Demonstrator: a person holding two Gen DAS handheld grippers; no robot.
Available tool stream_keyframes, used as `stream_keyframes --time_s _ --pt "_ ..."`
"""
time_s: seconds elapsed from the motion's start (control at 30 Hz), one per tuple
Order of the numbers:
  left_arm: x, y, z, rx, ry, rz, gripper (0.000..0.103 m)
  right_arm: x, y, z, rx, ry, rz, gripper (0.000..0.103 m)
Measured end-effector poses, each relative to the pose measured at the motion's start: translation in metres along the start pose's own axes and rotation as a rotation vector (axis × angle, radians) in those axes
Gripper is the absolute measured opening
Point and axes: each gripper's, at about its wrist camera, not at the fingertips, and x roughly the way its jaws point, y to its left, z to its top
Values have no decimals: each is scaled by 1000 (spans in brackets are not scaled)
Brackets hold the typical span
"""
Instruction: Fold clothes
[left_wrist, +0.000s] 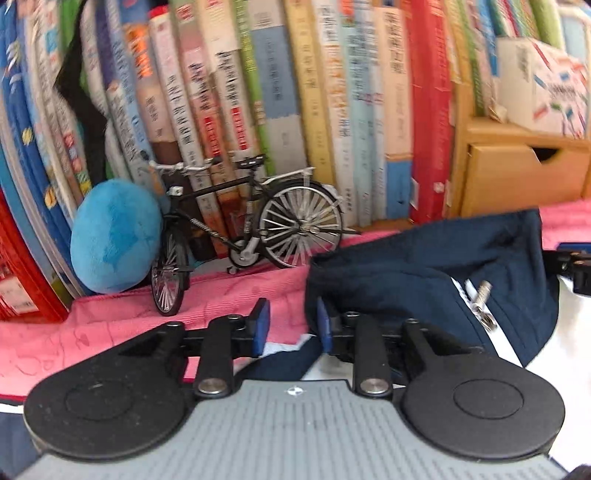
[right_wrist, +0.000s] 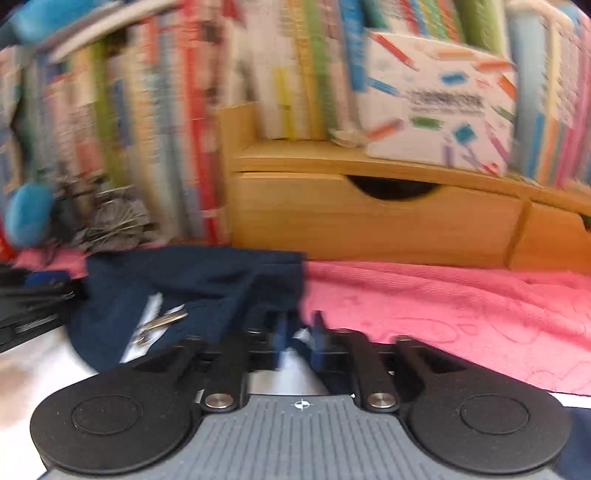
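Observation:
A navy and white jacket (left_wrist: 424, 266) with a metal zipper pull (left_wrist: 484, 306) lies bunched on the pink cloth (left_wrist: 110, 332). My left gripper (left_wrist: 291, 326) hovers at the jacket's left edge. Its blue pads stand apart with only pink cloth and a strip of fabric showing through the gap, and the right pad is against the navy edge. In the blurred right wrist view, the right gripper (right_wrist: 300, 334) sits at the jacket's (right_wrist: 192, 280) right corner, jaws apart, with navy and white fabric lying below the gap. Each gripper shows at the edge of the other's view.
A row of upright books (left_wrist: 295, 92) lines the back. In front of it stand a model bicycle (left_wrist: 251, 221) and a blue plush ball (left_wrist: 114, 236). A wooden drawer unit (right_wrist: 369, 218) carries a white patterned box (right_wrist: 439, 99). Pink cloth (right_wrist: 443, 314) stretches to the right.

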Motion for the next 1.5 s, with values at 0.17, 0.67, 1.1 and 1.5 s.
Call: stream_keyframes --time_s 0.17,0.67,1.1,1.5 --pt "6 18 1 -89 21 26 30 8 -12 11 50 -42 -71 24" --pt "-57 -41 8 33 -207 -454 71 -25 -68 -22 167 -22 120 27" --pt "22 -104 38 58 -12 -263 3 -32 -91 -26 271 -28 202 27" --pt "-129 -23 -1 143 -172 -283 32 -88 -39 -11 -63 -114 142 56"
